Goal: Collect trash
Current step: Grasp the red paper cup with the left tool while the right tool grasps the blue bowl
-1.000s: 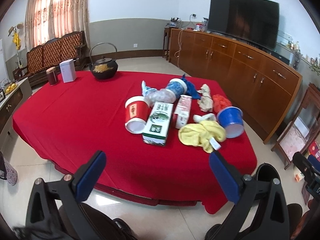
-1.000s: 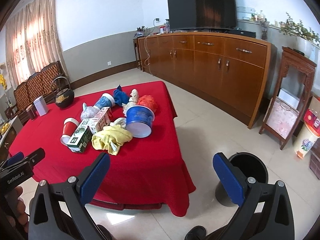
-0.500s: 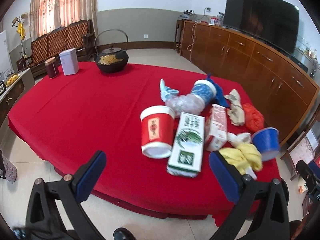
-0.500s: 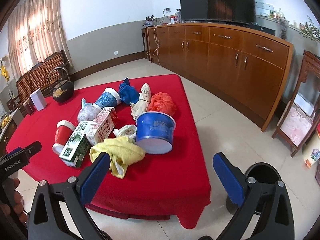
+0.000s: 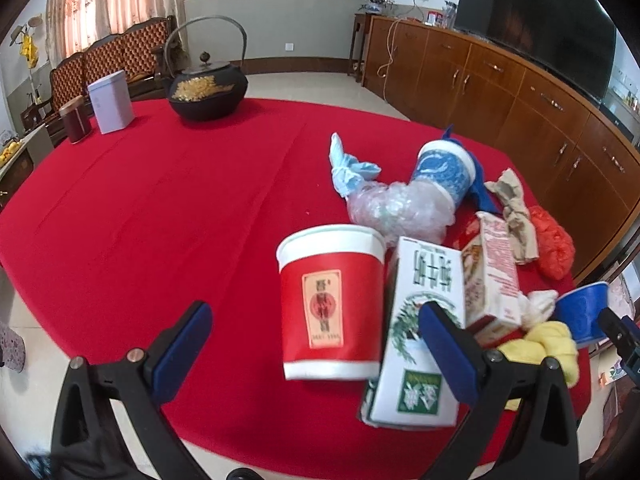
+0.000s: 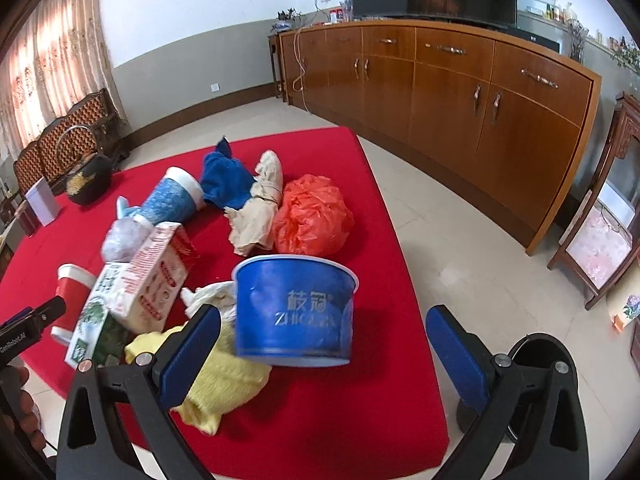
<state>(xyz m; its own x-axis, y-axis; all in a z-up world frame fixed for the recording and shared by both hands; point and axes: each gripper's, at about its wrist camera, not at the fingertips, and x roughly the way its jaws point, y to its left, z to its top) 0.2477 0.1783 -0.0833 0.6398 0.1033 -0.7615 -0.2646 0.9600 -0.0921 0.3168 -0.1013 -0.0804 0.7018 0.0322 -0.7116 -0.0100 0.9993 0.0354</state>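
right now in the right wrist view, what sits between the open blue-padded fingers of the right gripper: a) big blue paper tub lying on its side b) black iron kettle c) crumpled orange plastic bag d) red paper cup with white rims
a: the big blue paper tub lies on its side between the spread fingers of the right gripper, untouched; the orange plastic bag lies behind it.

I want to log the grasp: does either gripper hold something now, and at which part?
Nothing is held. The left gripper and the right gripper are both open, short of the red cup and blue bowl.
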